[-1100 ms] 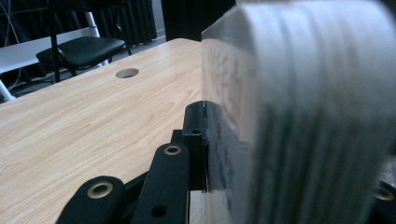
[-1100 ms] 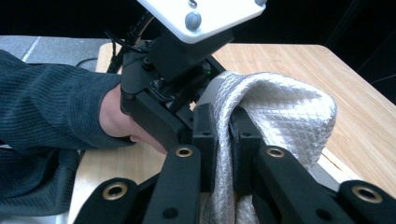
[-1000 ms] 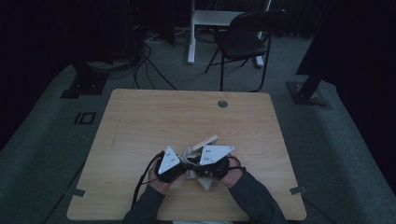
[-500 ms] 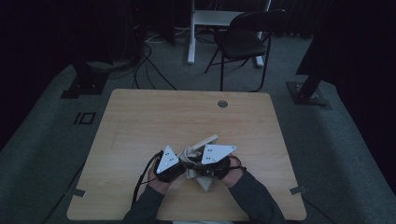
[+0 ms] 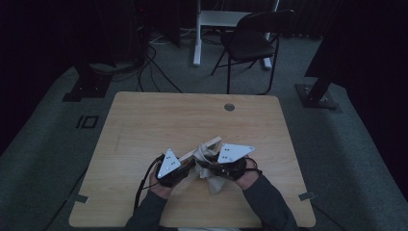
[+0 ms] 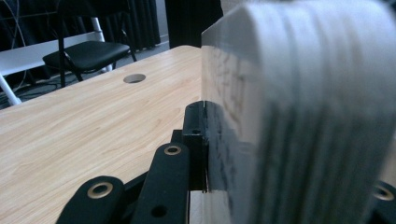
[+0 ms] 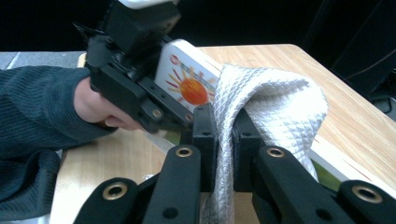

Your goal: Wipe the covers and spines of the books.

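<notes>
A flat book or board [image 7: 191, 84] with a printed sun on its face is held above the desk [image 5: 159, 115], close to the near edge and about midway along it. It is clamped at one end by the left tool [image 5: 180, 169], whose jaws are seen pressed on its thick edge in the left gripper view. A white waffle-weave cloth [image 7: 275, 100] is draped over the book's upper edge and is pinched between the closed jaws of the right tool [image 7: 225, 135], with its loose end hanging toward the desk. The step in hand is judged to be the wiping of the book with the cloth while the book is steadied. For the next move, the cloth would need to be drawn along the printed face under light pressure, with the left tool's clamp kept firm so the book is not tilted or dropped. The rest of the desk is bare apart from a round cable hole [image 5: 229, 107] near the far edge; a black chair [image 5: 250, 43] stands beyond it.
</notes>
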Motion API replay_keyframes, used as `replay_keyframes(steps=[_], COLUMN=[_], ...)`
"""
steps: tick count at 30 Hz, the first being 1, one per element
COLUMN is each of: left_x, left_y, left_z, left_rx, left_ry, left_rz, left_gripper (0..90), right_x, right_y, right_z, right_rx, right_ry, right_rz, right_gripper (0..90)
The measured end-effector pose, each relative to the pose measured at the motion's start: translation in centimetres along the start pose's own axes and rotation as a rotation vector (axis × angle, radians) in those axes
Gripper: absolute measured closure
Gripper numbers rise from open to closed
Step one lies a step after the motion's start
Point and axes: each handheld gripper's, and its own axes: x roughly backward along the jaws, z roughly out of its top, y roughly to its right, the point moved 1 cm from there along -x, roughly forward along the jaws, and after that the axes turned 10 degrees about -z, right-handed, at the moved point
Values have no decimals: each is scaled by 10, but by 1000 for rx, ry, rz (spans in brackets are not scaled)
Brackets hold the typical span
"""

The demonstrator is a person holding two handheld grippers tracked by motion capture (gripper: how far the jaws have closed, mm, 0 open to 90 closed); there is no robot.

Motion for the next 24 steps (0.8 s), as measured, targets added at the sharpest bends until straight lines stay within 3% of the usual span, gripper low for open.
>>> replay_keyframes(steps=[24], left_x=[11], left_y=[-4], left_z=[6], left_rx=[1], left_ry=[25], left_rz=[24], left_gripper=[780], right_x=[17], right_y=[27], right_z=[-17], right_rx=[-67], right_ry=[-16], right_rz=[-80], right_gripper=[834])
